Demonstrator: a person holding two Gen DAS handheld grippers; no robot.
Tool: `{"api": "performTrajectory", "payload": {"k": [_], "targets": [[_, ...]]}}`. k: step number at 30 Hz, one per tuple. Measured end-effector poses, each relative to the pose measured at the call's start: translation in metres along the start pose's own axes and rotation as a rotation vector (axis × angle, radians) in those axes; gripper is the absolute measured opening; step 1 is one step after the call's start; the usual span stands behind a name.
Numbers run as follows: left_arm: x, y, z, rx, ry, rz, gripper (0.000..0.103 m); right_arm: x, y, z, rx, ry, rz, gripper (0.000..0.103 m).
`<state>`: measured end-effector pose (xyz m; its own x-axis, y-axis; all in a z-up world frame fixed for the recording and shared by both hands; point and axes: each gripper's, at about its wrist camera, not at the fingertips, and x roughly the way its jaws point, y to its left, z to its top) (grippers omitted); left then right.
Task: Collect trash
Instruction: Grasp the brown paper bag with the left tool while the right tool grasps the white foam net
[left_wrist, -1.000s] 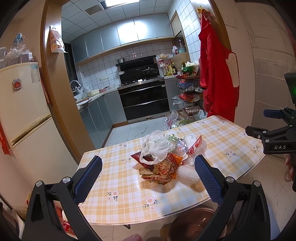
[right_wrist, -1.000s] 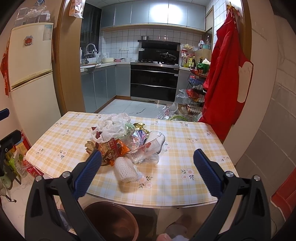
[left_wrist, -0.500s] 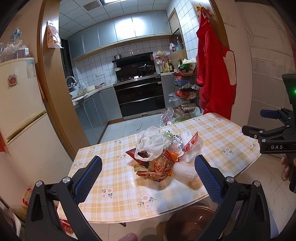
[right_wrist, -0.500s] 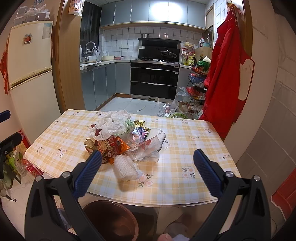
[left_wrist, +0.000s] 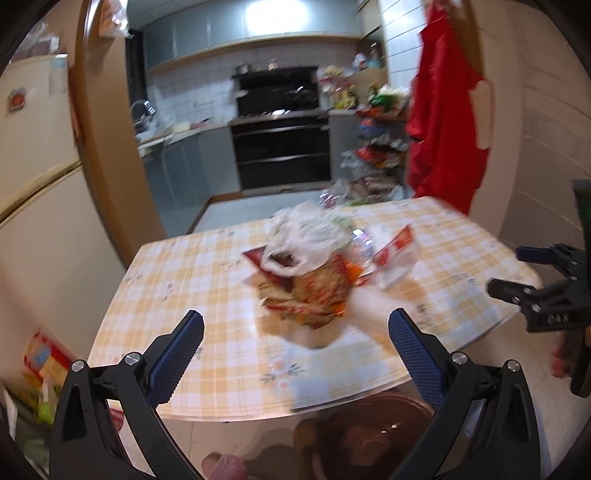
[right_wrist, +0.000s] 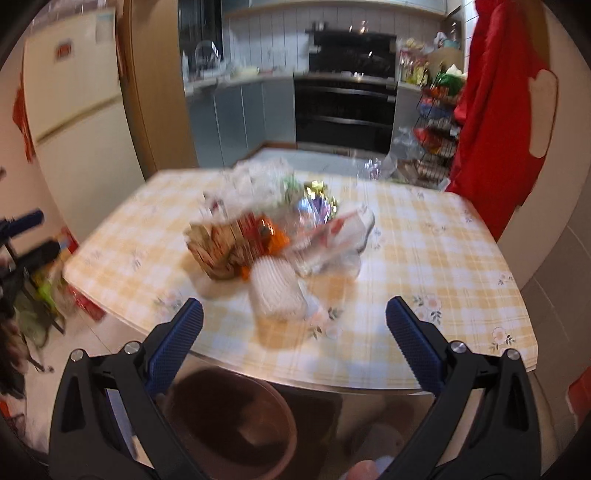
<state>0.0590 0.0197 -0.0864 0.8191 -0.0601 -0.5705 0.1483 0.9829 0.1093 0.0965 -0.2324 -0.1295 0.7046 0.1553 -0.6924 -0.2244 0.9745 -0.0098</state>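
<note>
Both grippers (left_wrist: 295, 332) (right_wrist: 294, 329) wide-jawed, level before trash pile (right_wrist: 273, 236)

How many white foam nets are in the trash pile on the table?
1. The white foam net lies at the near edge of the trash pile, just in front of the orange snack wrapper, on the checked table. More could be hidden under the pile.

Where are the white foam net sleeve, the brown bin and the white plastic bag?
white foam net sleeve (right_wrist: 275, 291), right wrist view, middle of its ribbed body.
brown bin (right_wrist: 229, 417), right wrist view, inside wall below the table edge.
white plastic bag (left_wrist: 306, 236), left wrist view, crumpled top.
</note>
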Motion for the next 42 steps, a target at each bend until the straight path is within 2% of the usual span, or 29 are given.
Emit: {"api": "performTrajectory", "payload": {"k": [1,3,7,13,19,21,22,23,25,27,29,32,35,42], "targets": [[0.006,0.004,-0.002,-0.012,-0.008,0.029,0.098,0.012,0.002,-0.001,-0.016,0.017,-0.022,0.098],[0.015,0.013,-0.006,-0.037,-0.021,0.024,0.098,0.031,0.003,-0.002,-0.013,0.036,-0.038,0.098],[0.041,0.025,-0.01,-0.083,-0.004,0.013,0.098,0.076,0.002,-0.001,0.02,0.069,0.003,0.098],[0.087,0.035,-0.021,-0.078,0.074,0.021,0.097,0.164,0.007,-0.001,-0.006,0.139,0.025,0.097],[0.123,0.041,-0.025,-0.084,0.116,-0.007,0.09,0.212,0.026,0.001,-0.052,0.175,0.049,0.096],[0.133,0.041,-0.026,-0.089,0.13,-0.033,0.085,0.22,0.031,0.002,-0.056,0.185,0.056,0.094],[0.139,0.041,-0.027,-0.103,0.142,-0.059,0.084,0.226,0.032,0.002,-0.056,0.204,0.061,0.089],[0.144,0.04,-0.027,-0.119,0.151,-0.085,0.082,0.23,0.033,0.001,-0.05,0.222,0.066,0.079],[0.155,0.038,-0.026,-0.148,0.165,-0.135,0.082,0.235,0.031,-0.002,-0.023,0.254,0.095,0.067],[0.165,0.033,-0.024,-0.152,0.17,-0.175,0.081,0.231,0.027,-0.006,0.0,0.256,0.123,0.059],[0.177,0.023,-0.023,-0.123,0.174,-0.205,0.081,0.222,0.024,-0.01,0.013,0.243,0.15,0.049],[0.205,0.007,-0.025,-0.059,0.192,-0.222,0.081,0.206,0.016,-0.018,0.036,0.228,0.178,0.038],[0.232,-0.003,-0.026,-0.008,0.216,-0.205,0.081,0.196,0.009,-0.026,0.047,0.231,0.199,0.035],[0.269,-0.031,-0.02,0.128,0.237,-0.177,0.082,0.185,0.0,-0.038,0.084,0.227,0.205,0.034]]}}
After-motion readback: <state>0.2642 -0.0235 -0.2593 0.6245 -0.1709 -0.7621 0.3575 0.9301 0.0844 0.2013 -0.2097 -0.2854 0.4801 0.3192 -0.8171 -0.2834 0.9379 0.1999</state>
